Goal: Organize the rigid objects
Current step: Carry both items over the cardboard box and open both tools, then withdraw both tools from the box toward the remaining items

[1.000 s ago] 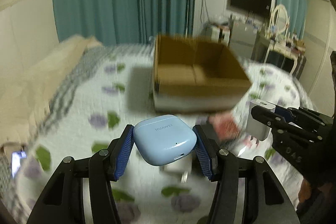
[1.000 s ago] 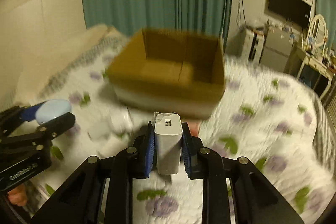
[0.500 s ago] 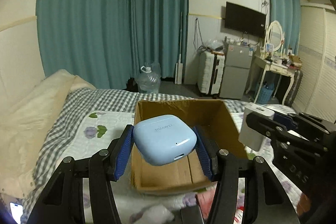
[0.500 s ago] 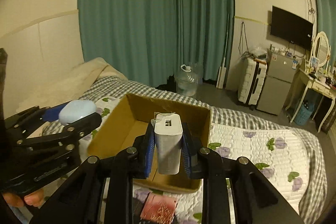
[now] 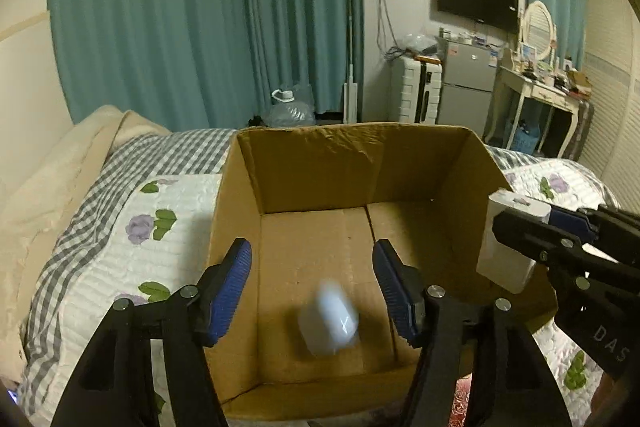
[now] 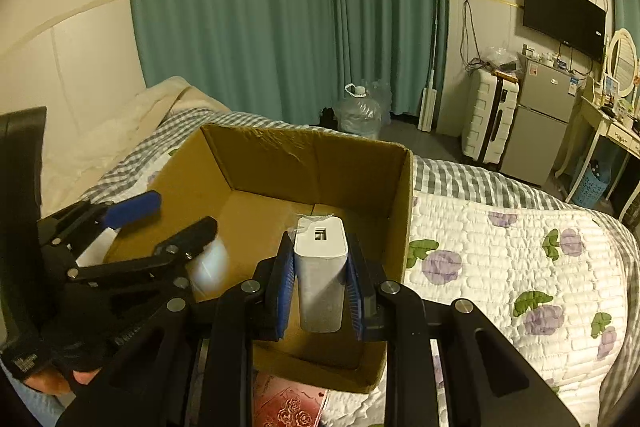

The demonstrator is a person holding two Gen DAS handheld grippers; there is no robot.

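Over the open cardboard box (image 5: 312, 171), seen from my left wrist, my left tongs (image 5: 312, 279) are spreading, and nothing is pressed between the blue ribbed pads. The pale blue earbud case (image 5: 330, 321) shows as a smeared blur below and between the tips, loose and apparently dropping toward the box floor; it is a smooth, rounded, hard-shelled pebble, so I expect it to bounce or slide a little on the flat corrugated bottom. At the right edge of this view my right tongs (image 5: 520, 227) come in over the box's right wall, clamped on the white charger block (image 5: 508, 239).

Down the right wrist view, my right tongs (image 6: 320, 275) are narrow and holding the white charger block (image 6: 321, 275) by its two broad faces. It is a glossy plastic slab with rounded corners, its long axis standing upright along the pads and its port end on top. It hangs above the near right part of the cardboard box (image 6: 304, 163), whose floor lies straight below and ahead, so the coming release turns on that: the block already sits over the opening, inside the near rim. My left tongs (image 6: 160, 217) reach in from the left with the blurred earbud case (image 6: 208, 265) just beneath them. Everything rests on a quilted floral bed (image 6: 500, 259), soft under the stiff box.
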